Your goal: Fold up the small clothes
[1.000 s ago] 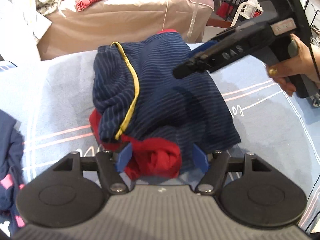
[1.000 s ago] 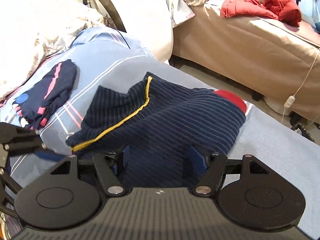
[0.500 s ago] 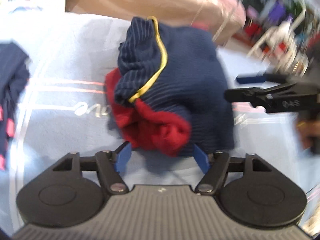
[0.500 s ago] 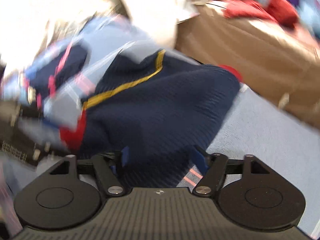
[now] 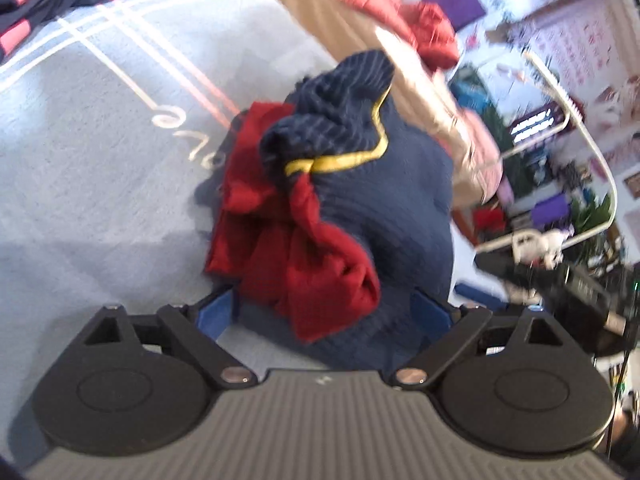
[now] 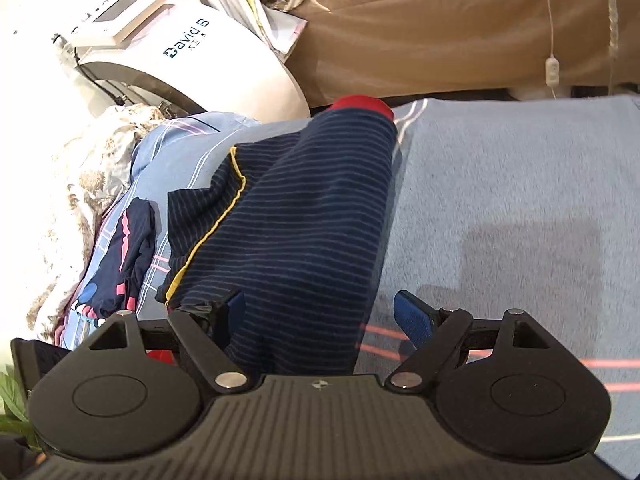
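The left gripper (image 5: pixel 326 312) has just been opening its jaws wider around the bunched red end of the navy striped, yellow-trimmed knit garment (image 5: pixel 384 216), no longer pinching it. The right gripper (image 6: pixel 320 312) has slid toward the garment's right edge on the light blue blanket (image 6: pixel 500 184).

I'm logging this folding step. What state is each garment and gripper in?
Striped navy garment: folded over, red lining bunched out at one end.
Pink-trimmed navy garment: crumpled, lying apart.
Left gripper: open, jaws just opening, garment between them.
Right gripper: open, astride the garment's edge.
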